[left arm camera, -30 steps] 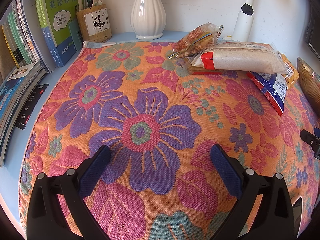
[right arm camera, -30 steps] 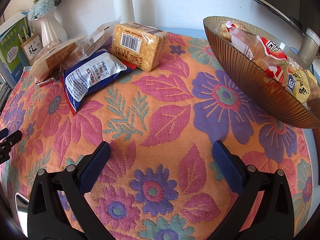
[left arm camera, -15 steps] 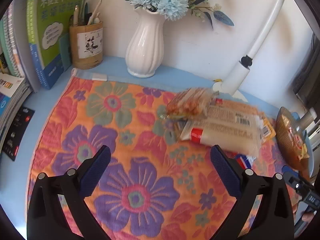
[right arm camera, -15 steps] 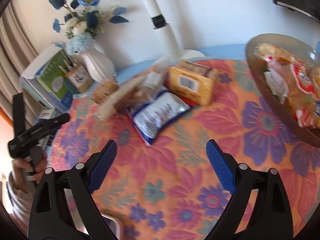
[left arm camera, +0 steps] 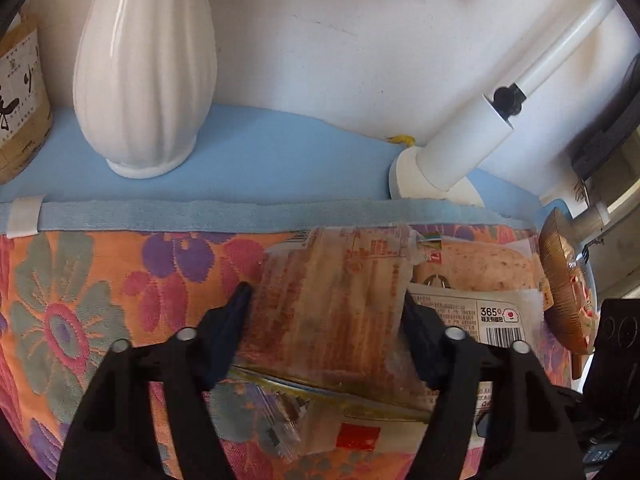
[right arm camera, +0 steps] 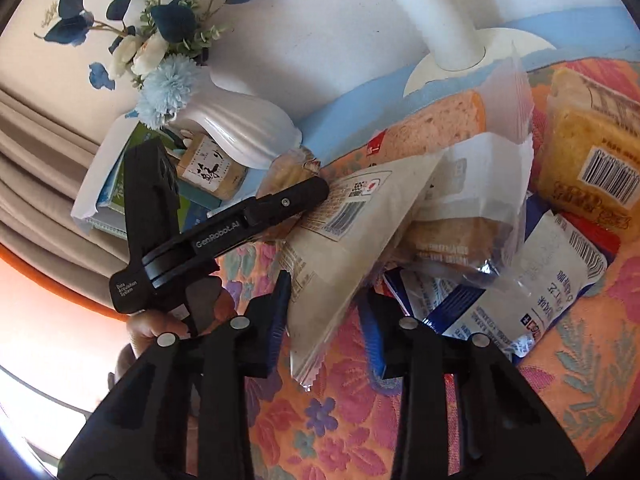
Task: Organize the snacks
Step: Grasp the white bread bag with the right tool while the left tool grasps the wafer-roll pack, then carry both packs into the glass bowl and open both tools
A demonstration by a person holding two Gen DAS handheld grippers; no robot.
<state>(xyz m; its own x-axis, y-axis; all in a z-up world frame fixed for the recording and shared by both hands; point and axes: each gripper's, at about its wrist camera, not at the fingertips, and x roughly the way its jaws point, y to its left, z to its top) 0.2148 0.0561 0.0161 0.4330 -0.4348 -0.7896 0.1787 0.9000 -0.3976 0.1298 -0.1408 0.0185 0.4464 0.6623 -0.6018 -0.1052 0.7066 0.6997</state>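
On the flowered cloth (left arm camera: pixel 80 312) lies a heap of snacks. My left gripper (left arm camera: pixel 326 308) straddles a clear packet of orange-brown biscuits (left arm camera: pixel 332 312); its jaws are closing and both pads touch the packet's sides. My right gripper (right arm camera: pixel 326 316) is closing on the lower corner of a white triangular sandwich pack (right arm camera: pixel 352 216), which sits between its pads. That pack's barcode end (left arm camera: pixel 480 312) shows beside the biscuits. The left gripper's black body (right arm camera: pixel 240 220) and the hand holding it appear in the right wrist view. A brown ribbed bowl (left arm camera: pixel 564 292) holding snacks stands at the right.
A white vase (left arm camera: pixel 144 68), a pen holder (left arm camera: pixel 20 100) and a white lamp base (left arm camera: pixel 440 168) stand along the back wall. A yellow cake pack (right arm camera: pixel 588 152), a blue-white packet (right arm camera: pixel 540 292) and a bread pack (right arm camera: pixel 436 120) lie in the heap. Books (right arm camera: pixel 120 184) are stacked at the left.
Both grippers have moved in from the bare cloth to the snack heap. Their jaws have narrowed from wide open, the left around the biscuit packet, the right around the sandwich pack.
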